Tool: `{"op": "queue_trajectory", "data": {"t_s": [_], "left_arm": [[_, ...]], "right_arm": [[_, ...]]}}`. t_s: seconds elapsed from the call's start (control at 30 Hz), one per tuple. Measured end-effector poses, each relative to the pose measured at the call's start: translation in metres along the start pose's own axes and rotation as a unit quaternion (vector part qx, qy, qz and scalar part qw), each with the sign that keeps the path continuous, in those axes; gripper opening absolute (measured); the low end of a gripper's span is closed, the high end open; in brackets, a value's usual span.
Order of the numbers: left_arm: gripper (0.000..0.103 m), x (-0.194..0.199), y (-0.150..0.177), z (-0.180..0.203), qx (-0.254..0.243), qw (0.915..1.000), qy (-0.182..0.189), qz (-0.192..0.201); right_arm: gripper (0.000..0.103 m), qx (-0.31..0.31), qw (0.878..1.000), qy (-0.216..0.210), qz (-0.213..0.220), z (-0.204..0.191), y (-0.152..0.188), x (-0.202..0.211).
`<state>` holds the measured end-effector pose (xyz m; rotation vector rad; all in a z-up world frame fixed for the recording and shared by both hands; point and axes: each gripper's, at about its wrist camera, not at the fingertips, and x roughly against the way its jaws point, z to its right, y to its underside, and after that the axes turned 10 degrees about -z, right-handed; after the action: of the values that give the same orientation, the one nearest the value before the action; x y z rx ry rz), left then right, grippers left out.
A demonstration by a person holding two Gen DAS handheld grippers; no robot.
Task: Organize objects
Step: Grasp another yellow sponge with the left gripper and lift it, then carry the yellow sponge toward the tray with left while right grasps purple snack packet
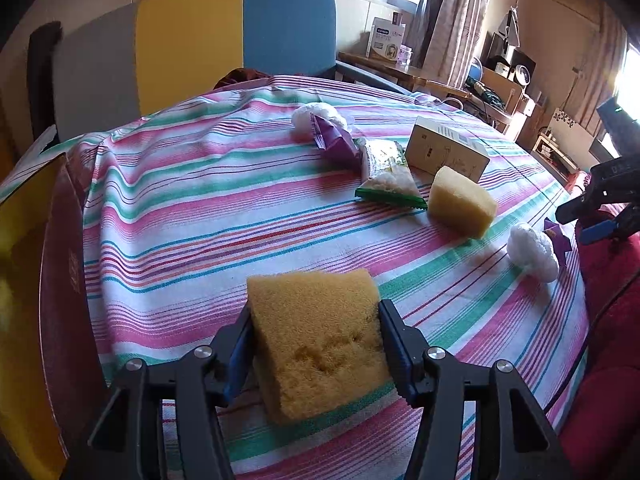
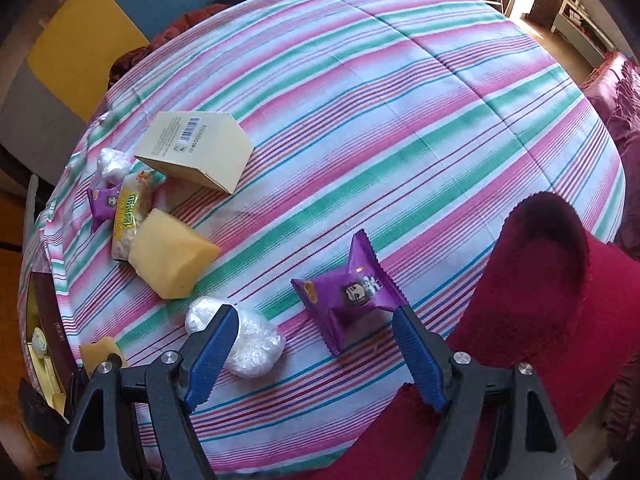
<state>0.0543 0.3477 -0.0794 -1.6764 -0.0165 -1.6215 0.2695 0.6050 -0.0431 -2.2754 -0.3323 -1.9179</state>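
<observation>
My left gripper (image 1: 316,344) pinches a yellow sponge (image 1: 320,340) above the near cloth; a loose squeeze could drop it. My right gripper (image 2: 316,356) hangs spread over the purple packet (image 2: 348,292). Dark box (image 1: 60,300) at far left, contents unclear.

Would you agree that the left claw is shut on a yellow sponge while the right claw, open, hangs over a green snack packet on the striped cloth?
Not quite: in the right wrist view the right claw hangs open over a purple snack packet, not green. The left claw is indeed shut on the yellow sponge above the striped cloth.
</observation>
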Motion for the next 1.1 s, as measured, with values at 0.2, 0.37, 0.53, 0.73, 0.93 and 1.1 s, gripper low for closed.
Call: {"op": "queue_trajectory", "data": {"t_s": [0.2,0.37,0.53,0.73,0.93,1.1], "left_arm": [[0.059,0.001,0.001,-0.002,0.002,1.0000,0.006,0.002],[0.061,0.001,0.001,-0.003,0.003,1.0000,0.009,0.003],[0.062,0.000,0.002,-0.002,0.001,0.9999,0.008,0.006],[0.062,0.000,0.002,-0.002,-0.001,0.9999,0.007,0.009],[0.061,0.000,0.003,-0.001,-0.003,0.9999,0.004,0.011],[0.061,0.001,0.004,-0.001,-0.006,0.9999,0.000,0.013]], "right_arm": [[0.074,-0.048,0.998,-0.013,-0.032,0.006,-0.017,-0.025],[0.036,-0.029,0.999,0.025,-0.013,-0.003,-0.026,-0.033],[0.036,0.022,0.998,0.050,-0.015,-0.021,-0.022,-0.038],[0.036,0.032,0.998,0.050,-0.017,-0.022,-0.020,-0.038],[0.036,0.047,0.997,0.052,-0.021,-0.023,-0.019,-0.038],[0.036,0.054,0.997,0.050,-0.025,-0.027,-0.023,-0.038]]}}
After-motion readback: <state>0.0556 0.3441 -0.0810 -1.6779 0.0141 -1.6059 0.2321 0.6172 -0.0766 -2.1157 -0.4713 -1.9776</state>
